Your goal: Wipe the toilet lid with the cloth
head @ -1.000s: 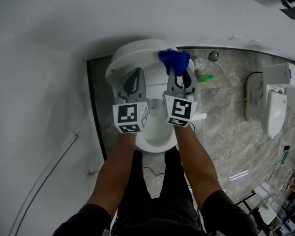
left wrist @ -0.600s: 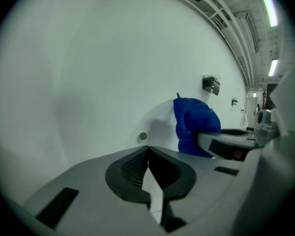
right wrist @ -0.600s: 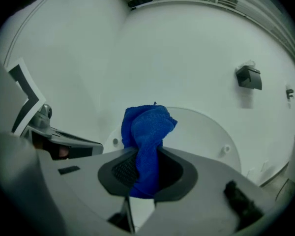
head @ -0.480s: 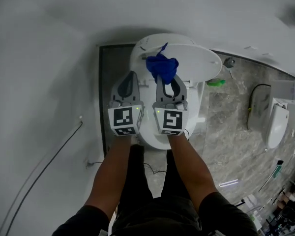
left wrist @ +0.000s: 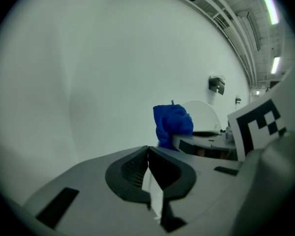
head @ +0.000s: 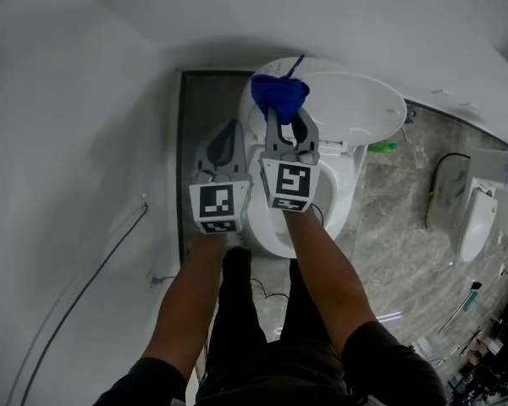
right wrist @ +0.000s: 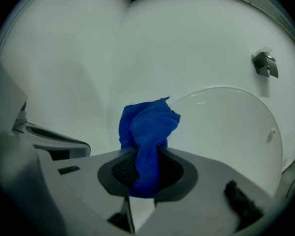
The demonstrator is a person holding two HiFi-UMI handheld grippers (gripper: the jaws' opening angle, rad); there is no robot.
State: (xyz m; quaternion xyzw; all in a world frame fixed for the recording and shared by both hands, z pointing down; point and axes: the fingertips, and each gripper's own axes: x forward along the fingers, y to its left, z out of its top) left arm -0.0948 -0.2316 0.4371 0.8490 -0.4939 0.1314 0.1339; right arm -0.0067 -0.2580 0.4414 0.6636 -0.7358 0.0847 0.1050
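The white toilet's lid (head: 356, 108) stands raised against the wall. A bunched blue cloth (head: 279, 94) is at the lid's left upper edge, and my right gripper (head: 283, 115) is shut on it. In the right gripper view the cloth (right wrist: 147, 132) bulges out of the jaws, with the lid (right wrist: 226, 127) just beyond to the right. My left gripper (head: 228, 132) hangs beside it on the left, shut and empty, over the toilet's left side. In the left gripper view its jaws (left wrist: 148, 149) meet, and the cloth (left wrist: 172, 124) shows ahead to the right.
A white wall rises behind and to the left. A dark floor strip (head: 190, 108) runs left of the toilet, and a cable (head: 93, 286) lies further left. A second white fixture (head: 474, 218) and a green item (head: 381, 148) are on the marble floor at right.
The right gripper has carried the cloth leftward across the raised lid, from its right part to its left edge. The left gripper has moved left alongside it.
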